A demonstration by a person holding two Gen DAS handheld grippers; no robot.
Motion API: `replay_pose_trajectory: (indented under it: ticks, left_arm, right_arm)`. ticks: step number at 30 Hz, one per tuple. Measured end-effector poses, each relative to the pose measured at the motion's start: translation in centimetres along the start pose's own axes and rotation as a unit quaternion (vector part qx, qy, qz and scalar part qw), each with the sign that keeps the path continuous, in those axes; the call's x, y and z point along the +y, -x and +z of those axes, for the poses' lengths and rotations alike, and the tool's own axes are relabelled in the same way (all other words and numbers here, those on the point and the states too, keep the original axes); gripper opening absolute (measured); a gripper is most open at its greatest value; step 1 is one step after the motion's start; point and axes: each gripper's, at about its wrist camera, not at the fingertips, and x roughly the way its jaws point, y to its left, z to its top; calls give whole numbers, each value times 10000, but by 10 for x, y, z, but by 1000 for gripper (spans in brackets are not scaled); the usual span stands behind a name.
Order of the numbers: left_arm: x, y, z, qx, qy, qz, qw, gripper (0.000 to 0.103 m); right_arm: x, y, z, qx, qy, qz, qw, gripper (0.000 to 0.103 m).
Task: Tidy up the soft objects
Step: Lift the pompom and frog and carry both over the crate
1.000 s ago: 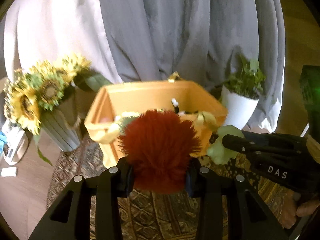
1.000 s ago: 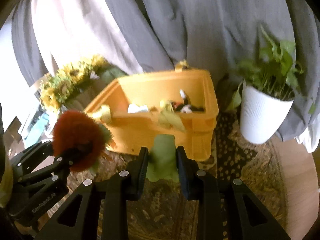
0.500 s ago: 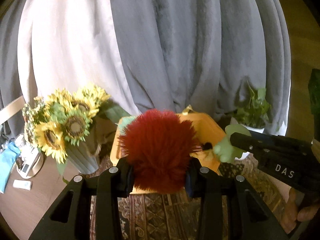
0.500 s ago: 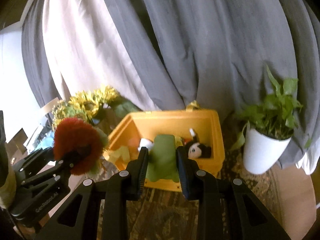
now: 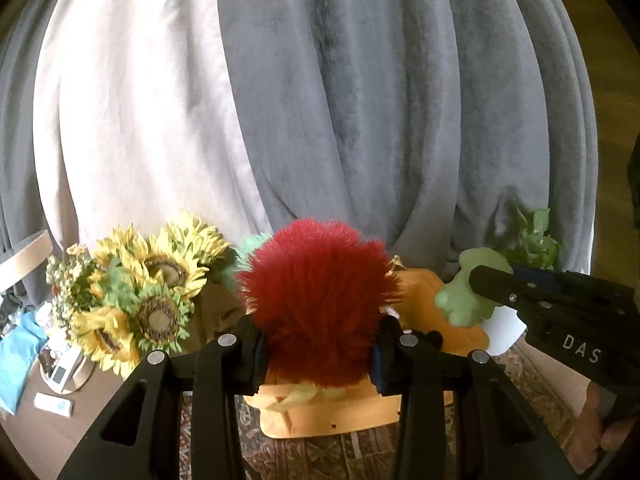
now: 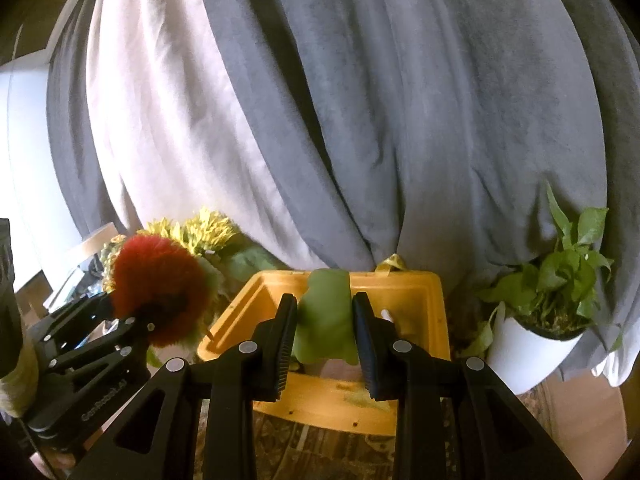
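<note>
My left gripper (image 5: 318,354) is shut on a fluffy red soft toy (image 5: 320,300), held up in front of the orange bin (image 5: 360,416). The toy also shows at the left of the right wrist view (image 6: 158,284). My right gripper (image 6: 324,344) is shut on a pale green soft toy (image 6: 324,312) and holds it over the near edge of the orange bin (image 6: 432,312). The green toy also shows in the left wrist view (image 5: 464,292), to the right of the red one. The bin's contents are mostly hidden.
A vase of sunflowers (image 5: 140,292) stands left of the bin. A white pot with a green plant (image 6: 536,344) stands to its right. Grey and white curtains (image 5: 320,100) hang behind. A patterned rug (image 5: 340,456) lies under the bin.
Both grippers have risen and tilted up with their toys. The bin has dropped lower in both views and more curtain shows. Both grips are unchanged.
</note>
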Motion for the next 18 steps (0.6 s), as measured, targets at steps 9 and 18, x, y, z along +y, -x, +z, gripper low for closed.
replay_pose_trajectory:
  ticks: [9,18]
  left_arm:
    - [5,-35,12,152,11,-64,9999,39]
    - [10,-85,16,671,6,-221,9975,39]
  right_arm:
    - [-9,-28,13,95,-36,-53,9999,30]
    - [-20,-68,17,454,-86,-67,9989,30]
